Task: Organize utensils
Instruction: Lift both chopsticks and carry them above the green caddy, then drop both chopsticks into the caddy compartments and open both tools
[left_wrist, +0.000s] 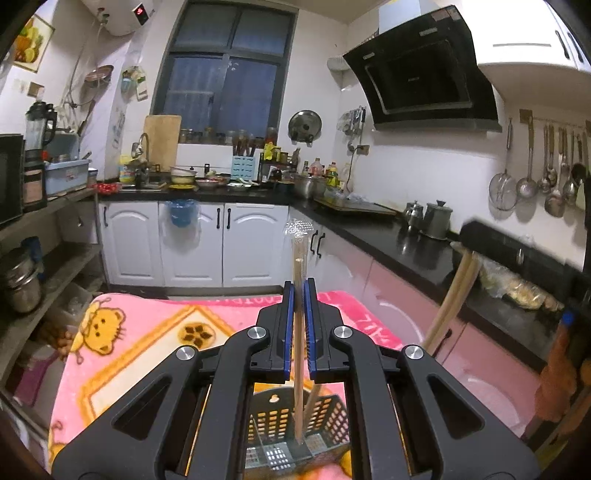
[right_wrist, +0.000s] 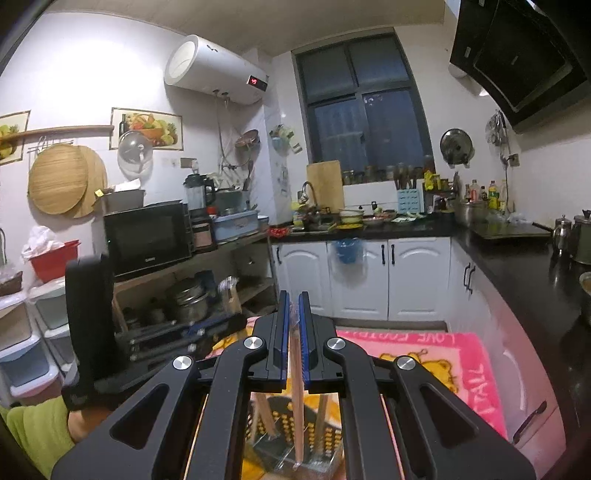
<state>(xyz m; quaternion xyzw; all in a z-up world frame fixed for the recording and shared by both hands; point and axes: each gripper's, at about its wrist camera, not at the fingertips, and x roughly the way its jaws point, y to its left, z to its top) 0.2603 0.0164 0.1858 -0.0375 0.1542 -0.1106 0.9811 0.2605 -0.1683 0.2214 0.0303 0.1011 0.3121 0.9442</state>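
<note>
Below both grippers, at six o'clock, a black slotted utensil basket (left_wrist: 295, 424) stands on a pink cartoon blanket (left_wrist: 147, 332). Left gripper (left_wrist: 299, 295) has its blue pads clamped on wrapped wooden chopsticks (left_wrist: 297, 266), upright, their lower ends down in the basket. Right gripper (right_wrist: 291, 306) is likewise pinched shut on a second wrapped pair (right_wrist: 296, 354), reaching into the basket (right_wrist: 328, 435). Farther off, toward twelve o'clock, white cabinets (left_wrist: 192, 243) line the wall.

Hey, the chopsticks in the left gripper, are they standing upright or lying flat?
Upright. The left gripper is shut on the chopsticks, which run almost vertically, plastic-wrapped top above the jaws, lower end down in the dark basket.
</note>
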